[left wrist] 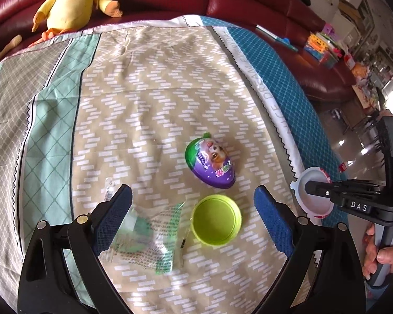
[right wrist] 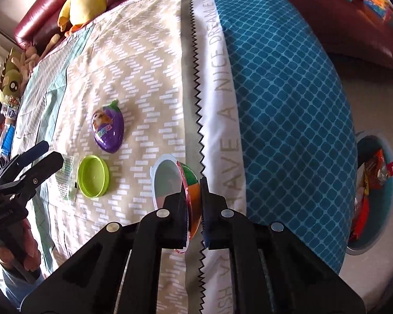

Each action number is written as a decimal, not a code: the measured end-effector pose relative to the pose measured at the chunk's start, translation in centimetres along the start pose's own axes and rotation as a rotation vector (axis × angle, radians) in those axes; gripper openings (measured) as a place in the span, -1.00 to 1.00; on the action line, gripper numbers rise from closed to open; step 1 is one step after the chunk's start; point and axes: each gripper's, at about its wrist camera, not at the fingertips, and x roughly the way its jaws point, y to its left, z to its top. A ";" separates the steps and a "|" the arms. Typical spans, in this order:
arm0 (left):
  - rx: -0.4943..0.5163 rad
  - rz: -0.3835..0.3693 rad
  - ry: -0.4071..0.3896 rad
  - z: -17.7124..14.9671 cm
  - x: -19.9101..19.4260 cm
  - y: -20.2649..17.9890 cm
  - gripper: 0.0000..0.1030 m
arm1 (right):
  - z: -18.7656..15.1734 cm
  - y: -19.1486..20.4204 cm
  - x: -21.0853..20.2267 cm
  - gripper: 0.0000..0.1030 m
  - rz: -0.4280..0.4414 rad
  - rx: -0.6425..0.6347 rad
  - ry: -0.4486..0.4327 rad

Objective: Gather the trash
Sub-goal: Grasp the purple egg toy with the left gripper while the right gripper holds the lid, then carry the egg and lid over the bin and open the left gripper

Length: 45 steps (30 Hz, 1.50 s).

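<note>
The small plastic cup (right wrist: pixel 170 180) is clamped at its rim by the right gripper (right wrist: pixel 194 204); the thin edge could slip. The left gripper (left wrist: pixel 194 219) is held with fingers apart.

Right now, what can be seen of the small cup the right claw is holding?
The cup is a small, shallow plastic tub with a white inside and a red, green and orange printed outer wall. It looks empty and is tipped on its side, mouth facing the green lid. The right claw pinches its wall above the patterned cloth.
</note>
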 end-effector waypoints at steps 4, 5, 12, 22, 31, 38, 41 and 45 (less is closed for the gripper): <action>0.035 0.032 0.028 1.6 2.2 -1.8 0.82 | 0.5 -2.4 -0.9 -0.84 0.030 0.050 -0.021; 0.042 0.041 0.040 1.9 2.9 -2.2 0.82 | 0.7 -2.8 -0.9 -0.84 0.037 0.059 -0.025; 0.032 0.110 0.124 2.7 7.1 -3.3 0.37 | 0.3 -5.5 -1.4 -0.84 0.069 0.099 -0.037; 0.146 0.146 0.051 2.2 5.9 -6.6 0.08 | -0.7 -7.8 -1.5 -0.84 0.109 0.140 -0.056; 0.189 0.075 0.007 2.2 2.6 -10.7 0.09 | -1.9 -10.3 -4.1 -0.84 0.117 0.180 -0.113; 0.277 0.031 0.001 2.1 2.3 -16.2 0.09 | -4.0 -15.6 -8.1 -0.84 0.097 0.250 -0.191; 0.312 0.003 0.003 2.0 2.3 -18.9 0.09 | -5.2 -18.4 -10.0 -0.84 0.084 0.289 -0.230; 0.375 -0.041 0.010 1.7 2.7 -23.2 0.09 | -7.3 -23.3 -12.7 -0.84 0.055 0.367 -0.284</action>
